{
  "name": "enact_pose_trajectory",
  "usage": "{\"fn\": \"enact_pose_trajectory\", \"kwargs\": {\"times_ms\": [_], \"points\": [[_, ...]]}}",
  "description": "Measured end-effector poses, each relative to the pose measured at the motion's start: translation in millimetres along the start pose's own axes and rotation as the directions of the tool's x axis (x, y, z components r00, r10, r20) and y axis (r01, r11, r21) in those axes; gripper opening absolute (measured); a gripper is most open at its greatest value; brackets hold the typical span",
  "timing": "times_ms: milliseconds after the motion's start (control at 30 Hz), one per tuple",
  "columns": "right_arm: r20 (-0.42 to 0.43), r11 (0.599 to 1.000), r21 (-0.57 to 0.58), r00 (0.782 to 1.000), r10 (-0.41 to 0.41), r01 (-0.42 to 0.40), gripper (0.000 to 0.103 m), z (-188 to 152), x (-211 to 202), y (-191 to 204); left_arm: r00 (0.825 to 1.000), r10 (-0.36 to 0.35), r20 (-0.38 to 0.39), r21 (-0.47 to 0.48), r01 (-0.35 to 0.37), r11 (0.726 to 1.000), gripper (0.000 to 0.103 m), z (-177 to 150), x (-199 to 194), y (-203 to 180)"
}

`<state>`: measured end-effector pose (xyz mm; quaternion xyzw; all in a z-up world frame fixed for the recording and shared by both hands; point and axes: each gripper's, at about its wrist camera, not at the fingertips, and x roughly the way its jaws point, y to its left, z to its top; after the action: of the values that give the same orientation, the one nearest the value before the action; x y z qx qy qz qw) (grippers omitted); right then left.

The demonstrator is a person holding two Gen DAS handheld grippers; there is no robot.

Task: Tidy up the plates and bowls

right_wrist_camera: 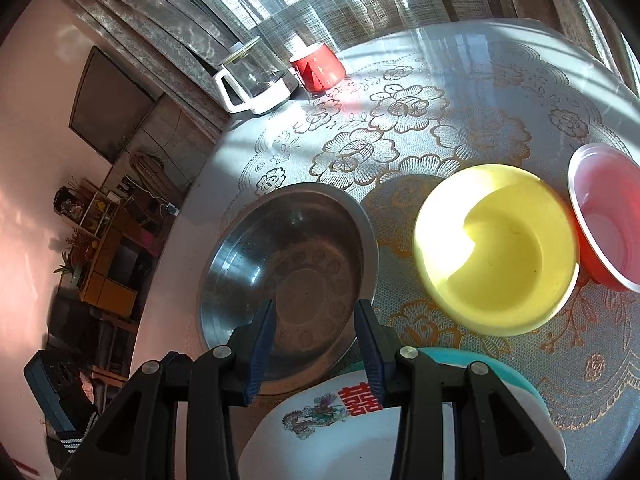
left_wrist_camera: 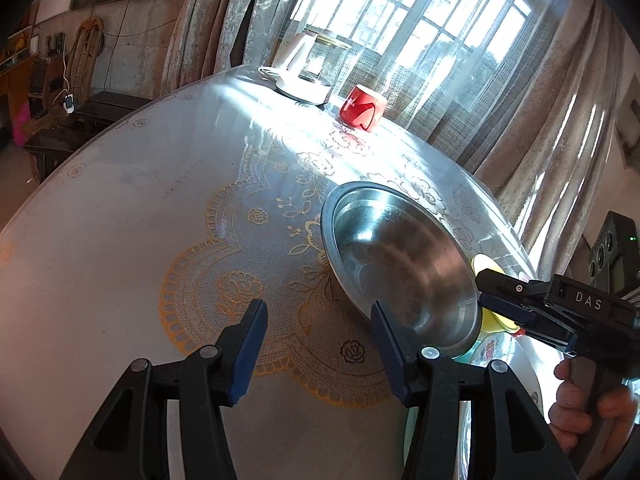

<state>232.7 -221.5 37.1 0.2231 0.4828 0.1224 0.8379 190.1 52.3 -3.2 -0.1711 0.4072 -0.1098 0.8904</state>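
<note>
A steel bowl (left_wrist_camera: pixel 400 264) (right_wrist_camera: pixel 288 272) sits on the lace-covered round table (left_wrist_camera: pixel 120 240), its near rim overlapping a teal plate (right_wrist_camera: pixel 500 372). On that plate lies a white plate (right_wrist_camera: pixel 340 432) with a red character and a dragon. My left gripper (left_wrist_camera: pixel 320 344) is open over the cloth, its right finger beside the bowl's near wall, nothing between the pads. My right gripper (right_wrist_camera: pixel 316 336) (left_wrist_camera: pixel 486 294) is open above the bowl's near rim. A yellow bowl (right_wrist_camera: pixel 496 248) and a red bowl (right_wrist_camera: pixel 608 220) stand to the right.
At the table's far side by the curtained window stand a red mug (right_wrist_camera: pixel 318 66) (left_wrist_camera: pixel 362 108) and a glass kettle (right_wrist_camera: pixel 256 80) (left_wrist_camera: pixel 308 68). A hand (left_wrist_camera: pixel 580 400) holds the right gripper's handle. Furniture lies beyond the table's left edge.
</note>
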Motion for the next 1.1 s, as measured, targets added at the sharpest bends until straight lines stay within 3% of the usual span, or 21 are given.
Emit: {"fn": "enact_pose_trajectory", "kwargs": {"times_ms": [200,433,500,633,733,900,1100], "points": [[0.003,1.0,0.002,1.0,-0.03,0.03,0.041,8.4,5.5,5.3,1.0,-0.009,-0.003,0.006,0.009,1.0,0.055,13.5,16.0,-8.2],[0.025,0.997,0.012,0.997,-0.076,0.075,0.041,10.6,5.3,-0.1,0.999,0.031,-0.029,0.028,-0.03,0.999,0.052,17.3,36.6,-8.2],[0.028,0.995,0.02,0.994,-0.103,0.102,0.041,12.3,7.1,-2.1,0.999,0.038,-0.036,0.046,-0.037,0.998,0.042,17.8,40.8,-9.9],[-0.003,0.994,0.058,0.996,-0.095,0.095,0.041,15.0,18.0,-11.0,0.999,0.029,-0.042,0.058,-0.026,0.998,0.033,17.4,46.6,-13.2],[-0.011,0.996,0.006,0.996,-0.09,0.09,0.04,14.2,28.8,-4.6,0.999,0.027,-0.038,0.078,-0.024,0.997,0.022,16.7,45.2,-18.4],[-0.004,0.989,-0.077,0.992,-0.128,0.128,0.03,10.5,36.4,6.1,0.998,0.05,-0.023,0.069,-0.048,0.996,0.023,15.2,39.3,-9.8],[-0.018,0.987,-0.121,0.994,-0.105,0.102,0.03,5.2,43.2,22.1,0.996,0.092,-0.001,0.07,-0.091,0.993,0.025,6.8,24.3,1.4]]}}
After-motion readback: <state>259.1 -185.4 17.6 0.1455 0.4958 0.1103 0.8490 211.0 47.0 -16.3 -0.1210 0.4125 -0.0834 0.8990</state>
